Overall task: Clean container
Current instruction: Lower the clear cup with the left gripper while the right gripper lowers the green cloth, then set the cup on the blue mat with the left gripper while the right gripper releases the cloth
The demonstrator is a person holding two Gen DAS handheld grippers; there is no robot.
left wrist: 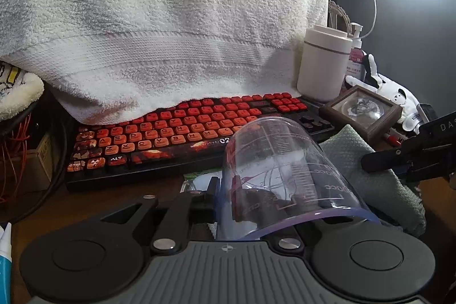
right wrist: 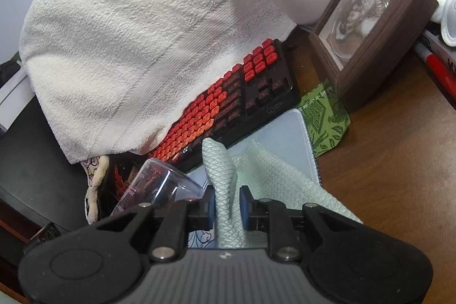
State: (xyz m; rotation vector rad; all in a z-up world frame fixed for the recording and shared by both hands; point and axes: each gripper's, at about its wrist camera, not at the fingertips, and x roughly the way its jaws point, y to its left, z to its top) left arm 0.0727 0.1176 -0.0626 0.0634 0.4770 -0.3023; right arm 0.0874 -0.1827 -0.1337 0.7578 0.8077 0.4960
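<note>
The left gripper [left wrist: 225, 198] points a little downward, its fingers [left wrist: 209, 197] pinched tight on the wall of the clear cup [left wrist: 285, 170], one inside it and one outside. The right gripper [right wrist: 227, 205] also tips a little downward. Its blue fingers [right wrist: 244, 207] stand slightly apart, with a fold of green cloth [right wrist: 223, 178] standing up loosely between them.
</note>
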